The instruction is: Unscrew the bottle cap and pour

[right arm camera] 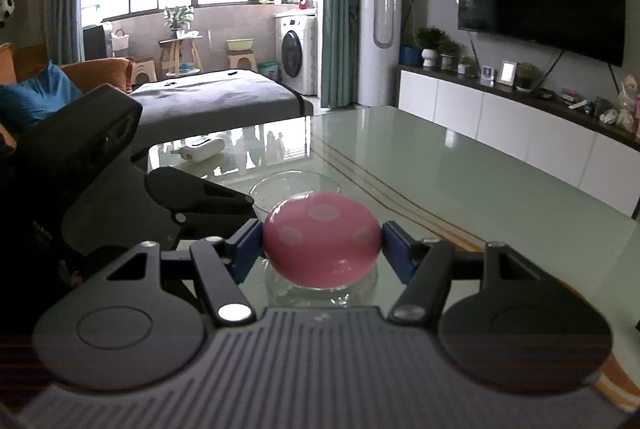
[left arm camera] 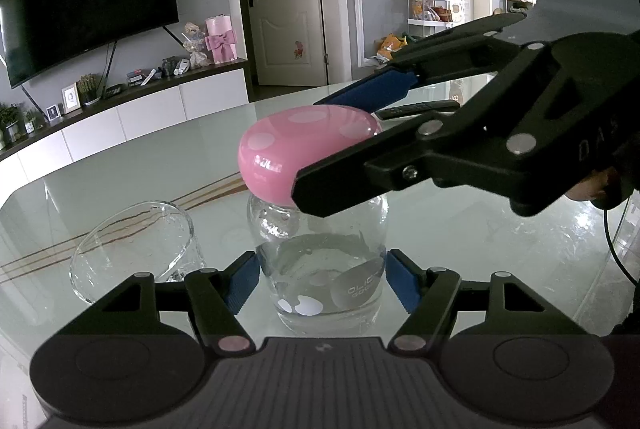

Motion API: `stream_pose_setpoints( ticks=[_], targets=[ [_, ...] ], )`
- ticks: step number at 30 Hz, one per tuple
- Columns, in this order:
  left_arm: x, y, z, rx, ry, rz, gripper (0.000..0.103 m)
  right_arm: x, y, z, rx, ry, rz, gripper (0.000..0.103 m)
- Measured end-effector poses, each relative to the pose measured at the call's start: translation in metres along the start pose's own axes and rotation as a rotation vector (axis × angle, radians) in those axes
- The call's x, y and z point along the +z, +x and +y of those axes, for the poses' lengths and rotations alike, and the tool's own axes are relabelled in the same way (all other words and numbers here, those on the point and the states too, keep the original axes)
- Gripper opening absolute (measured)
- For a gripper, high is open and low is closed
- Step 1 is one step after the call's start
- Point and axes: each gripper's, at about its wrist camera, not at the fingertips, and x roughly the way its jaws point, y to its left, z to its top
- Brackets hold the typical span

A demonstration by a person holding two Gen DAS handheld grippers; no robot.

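Left gripper (left arm camera: 322,279): I have it nearest me, low over the table, its blue pads pressed to either side of the bottle's lower body. The jaws pinch the bottle; the pads look to be touching the clear wall on both sides.
Bottle (left arm camera: 320,269): it stands upright on the glass table (left arm camera: 460,229), right between my left pads. Clear, squat and rounded, with some clear liquid in the bottom. I judge it slick and fairly stiff, light to middling with that little liquid. Low on the belly, where I hold it, seems the steadiest place, since the curve narrows above.
Cap (right arm camera: 322,239): pink, dome-shaped with pale spots, sitting on the bottle's neck. Whether it is tight, loosened or screwed back on I cannot tell. It is glossy and bulging, so I expect pads to slide unless they sit on its widest girth.
Right gripper (right arm camera: 322,245): it comes in from the right, above my left one, jaws closed on the cap, one blue pad at each side of the widest part.
Glass bowl (left arm camera: 132,249): clear, just left of the bottle and a little farther off, standing on the table. I judge it fragile; any liquid in it I cannot make out.
Remote (left arm camera: 416,107): dark, lying on the table beyond the cap.
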Motion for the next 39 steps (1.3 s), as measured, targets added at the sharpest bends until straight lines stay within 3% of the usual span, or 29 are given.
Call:
stream_pose_setpoints(
  ticks=[11, 16, 18, 29, 33, 39],
  targets=[
    [0.000, 0.000, 0.000, 0.001, 0.001, 0.000, 0.073, -0.001, 0.001, 0.003, -0.002, -0.028, 0.012, 0.067],
    [0.000, 0.000, 0.000, 0.001, 0.000, 0.000, 0.073, -0.004, 0.001, 0.013, -0.044, -0.030, 0.011, 0.088],
    [0.000, 0.001, 0.000, 0.001, 0.001, 0.001, 0.073, -0.006, 0.000, 0.018, -0.065, -0.023, 0.001, 0.089],
    [0.000, 0.000, 0.000, 0.002, 0.001, 0.003, 0.073, -0.006, 0.007, 0.043, -0.322, 0.109, -0.036, 0.089],
    [0.000, 0.000, 0.000, 0.002, 0.002, 0.003, 0.073, -0.006, 0.010, 0.052, -0.417, 0.158, -0.049, 0.084],
    [0.000, 0.001, 0.000, 0.003, 0.002, 0.003, 0.073, -0.006, 0.021, 0.056, -0.472, 0.178, -0.035, 0.080]
  ],
)
